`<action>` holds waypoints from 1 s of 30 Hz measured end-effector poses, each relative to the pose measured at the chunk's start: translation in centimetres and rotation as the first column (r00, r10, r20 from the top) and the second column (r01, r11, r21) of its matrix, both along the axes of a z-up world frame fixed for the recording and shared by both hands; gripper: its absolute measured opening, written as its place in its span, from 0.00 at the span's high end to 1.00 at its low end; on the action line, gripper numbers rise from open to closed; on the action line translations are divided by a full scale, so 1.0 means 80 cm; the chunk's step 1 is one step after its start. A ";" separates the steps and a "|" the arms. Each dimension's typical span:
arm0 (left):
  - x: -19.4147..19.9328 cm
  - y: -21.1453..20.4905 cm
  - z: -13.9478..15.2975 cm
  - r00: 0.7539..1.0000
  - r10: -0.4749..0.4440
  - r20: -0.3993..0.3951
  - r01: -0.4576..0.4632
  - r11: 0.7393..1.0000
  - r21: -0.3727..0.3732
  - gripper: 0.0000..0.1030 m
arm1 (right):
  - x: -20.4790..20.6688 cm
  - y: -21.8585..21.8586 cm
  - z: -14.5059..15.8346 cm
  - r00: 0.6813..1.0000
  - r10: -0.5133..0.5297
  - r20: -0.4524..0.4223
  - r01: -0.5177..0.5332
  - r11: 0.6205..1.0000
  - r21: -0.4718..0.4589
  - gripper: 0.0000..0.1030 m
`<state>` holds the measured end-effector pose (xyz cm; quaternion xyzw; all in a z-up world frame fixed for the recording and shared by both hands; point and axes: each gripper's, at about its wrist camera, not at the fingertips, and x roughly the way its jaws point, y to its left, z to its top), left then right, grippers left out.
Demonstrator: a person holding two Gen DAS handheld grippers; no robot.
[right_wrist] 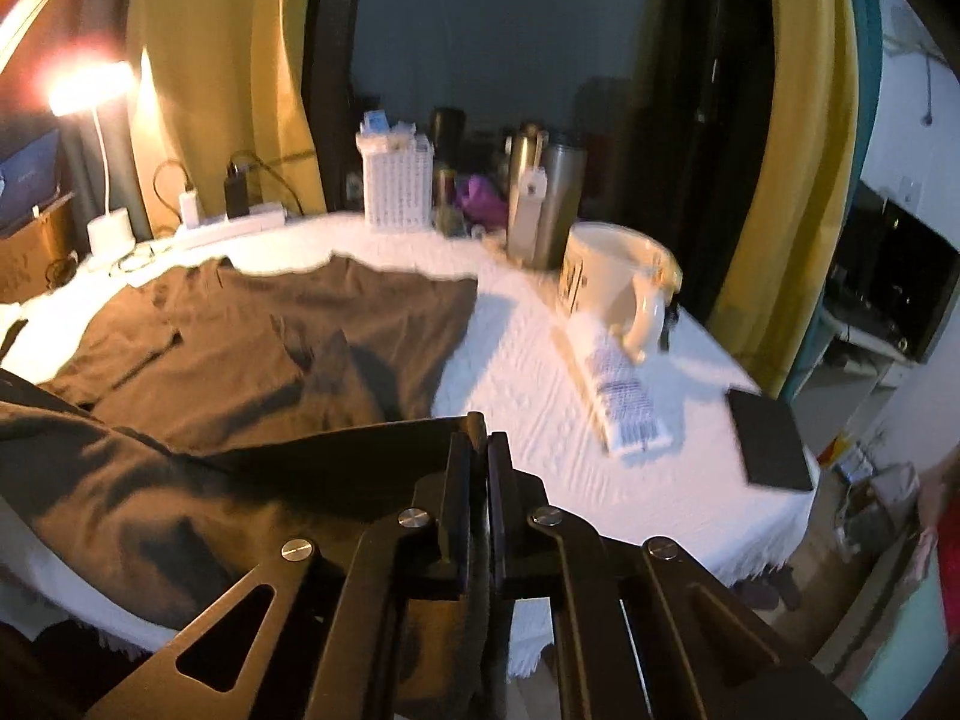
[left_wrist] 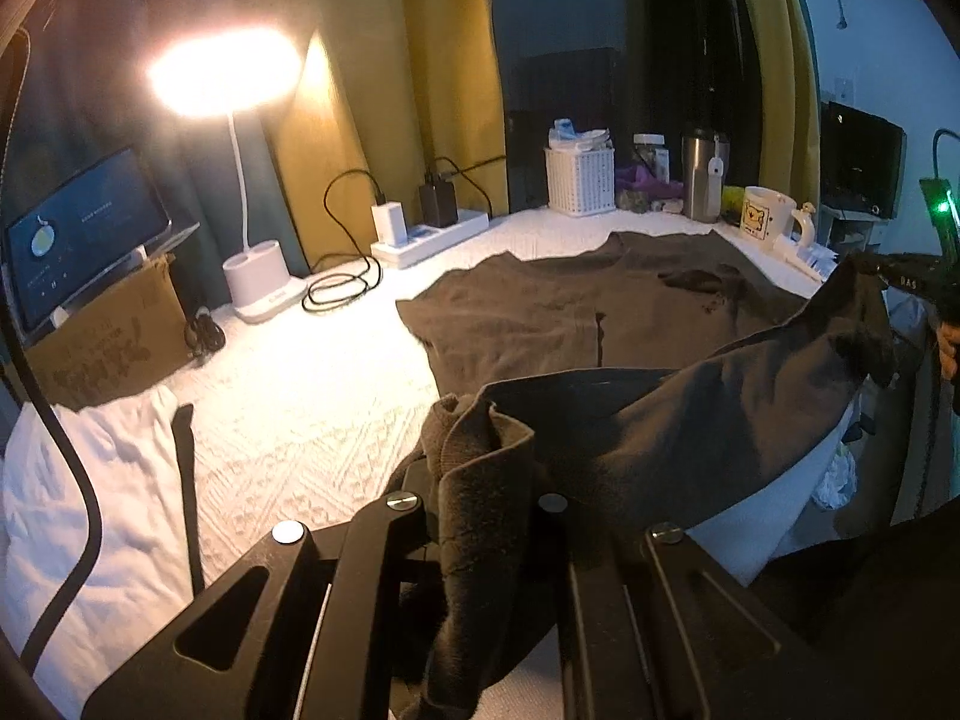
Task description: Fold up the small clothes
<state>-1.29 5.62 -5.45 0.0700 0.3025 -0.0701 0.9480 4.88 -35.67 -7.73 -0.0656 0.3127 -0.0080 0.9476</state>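
Note:
A brown garment (left_wrist: 570, 306) lies spread on the white-covered table (left_wrist: 300, 420). Its near edge is lifted off the table. My left gripper (left_wrist: 480, 480) is shut on one bunched corner of that edge, and the cloth hangs down between the fingers. My right gripper (right_wrist: 480, 468) is shut on the other corner and holds it above the table's front; it also shows at the right edge of the left wrist view (left_wrist: 900, 282). The lifted edge hangs stretched between both grippers. The far half of the garment (right_wrist: 270, 330) stays flat.
A lit white desk lamp (left_wrist: 258, 282), a power strip with chargers (left_wrist: 432, 234), a white basket (left_wrist: 579, 180), steel flasks (right_wrist: 543, 204) and a cream mug (right_wrist: 618, 282) stand along the back. A tube (right_wrist: 618, 384) and a black pad (right_wrist: 768, 438) lie on the right. White cloth (left_wrist: 90, 510) lies at left.

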 end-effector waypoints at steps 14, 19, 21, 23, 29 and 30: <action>0.045 0.005 -0.006 0.998 -0.009 -0.055 0.010 1.000 0.011 0.90 | 0.018 -0.003 0.082 0.987 0.017 0.161 -0.019 1.000 0.012 0.96; 0.063 0.003 -0.029 0.993 -0.004 -0.117 0.006 1.000 0.019 0.90 | 0.039 0.003 0.090 0.984 0.035 0.174 -0.035 0.999 0.002 0.95; 0.068 0.003 -0.034 0.992 -0.002 -0.127 0.005 1.000 0.024 0.88 | 0.045 0.006 0.094 0.982 0.045 0.182 -0.046 0.999 0.002 0.96; 0.074 0.004 -0.040 0.990 0.014 -0.141 -0.009 0.999 0.040 0.72 | 0.051 0.007 0.100 0.980 0.052 0.191 -0.053 0.999 0.002 0.96; 0.075 0.007 -0.044 0.991 0.028 -0.134 -0.017 0.996 0.083 0.53 | 0.066 0.009 0.112 0.976 0.065 0.209 -0.066 0.998 0.000 0.95; 0.075 0.006 -0.045 0.990 0.025 -0.136 -0.013 0.996 0.089 0.53 | 0.069 0.009 0.112 0.976 0.065 0.208 -0.067 0.998 0.001 0.96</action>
